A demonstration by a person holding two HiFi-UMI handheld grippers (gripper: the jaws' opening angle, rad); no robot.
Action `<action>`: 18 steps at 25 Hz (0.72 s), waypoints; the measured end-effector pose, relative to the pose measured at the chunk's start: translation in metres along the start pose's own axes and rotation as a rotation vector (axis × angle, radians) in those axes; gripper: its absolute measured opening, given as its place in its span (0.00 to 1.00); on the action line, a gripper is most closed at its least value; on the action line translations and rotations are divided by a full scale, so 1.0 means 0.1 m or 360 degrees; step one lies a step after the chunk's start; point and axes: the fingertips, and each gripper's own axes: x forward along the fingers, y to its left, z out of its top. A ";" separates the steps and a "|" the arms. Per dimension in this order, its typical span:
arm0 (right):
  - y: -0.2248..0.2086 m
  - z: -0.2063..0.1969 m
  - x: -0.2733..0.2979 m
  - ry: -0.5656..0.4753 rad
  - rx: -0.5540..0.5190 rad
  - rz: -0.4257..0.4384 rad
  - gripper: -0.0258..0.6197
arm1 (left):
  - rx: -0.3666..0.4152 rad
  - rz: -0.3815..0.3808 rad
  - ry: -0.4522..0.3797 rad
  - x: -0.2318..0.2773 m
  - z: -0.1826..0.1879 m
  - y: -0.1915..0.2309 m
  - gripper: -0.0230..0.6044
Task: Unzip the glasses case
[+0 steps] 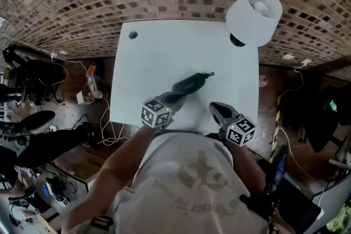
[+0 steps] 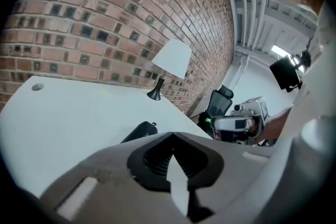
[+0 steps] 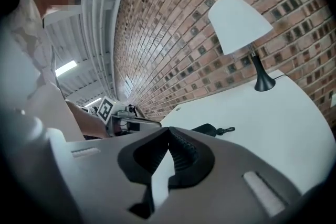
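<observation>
The dark, oblong glasses case [image 1: 189, 85] lies near the middle of the white table [image 1: 153, 57]. A small black pull or clip [image 1: 208, 75] sticks out of its far right end. My left gripper [image 1: 174, 99] is shut with nothing between its jaws, and its tip is at the case's near left end; I cannot tell whether it touches. My right gripper [image 1: 215, 108] is also shut and empty, a little to the right of the case near the table's front edge. The case [image 2: 140, 131] shows just past the left gripper [image 2: 173, 136]. Beyond the right gripper [image 3: 168, 130] the case [image 3: 210, 129] shows as well.
A white-shaded lamp [image 1: 253, 15] on a black base stands at the table's far right corner. A round cable hole [image 1: 132, 35] is at the far left corner. A brick wall runs behind the table. Cables and gear lie on the floor at the left.
</observation>
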 end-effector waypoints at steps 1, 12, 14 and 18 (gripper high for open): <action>-0.01 -0.01 -0.02 -0.0015 0.0010 -0.0023 0.05 | -0.0001 -0.0022 0.0023 0.06 0.03 0.05 0.04; -0.14 -0.09 -0.34 -0.0182 0.0160 -0.0322 0.05 | 0.0238 -0.0140 0.0516 0.54 0.13 0.58 0.30; -0.16 -0.08 -0.40 -0.0201 0.0189 -0.0378 0.05 | 0.0236 -0.0167 0.0594 0.61 0.08 0.68 0.35; -0.16 -0.12 -0.50 -0.0220 0.0225 -0.0456 0.05 | 0.0269 -0.0252 0.0768 0.75 -0.03 0.75 0.44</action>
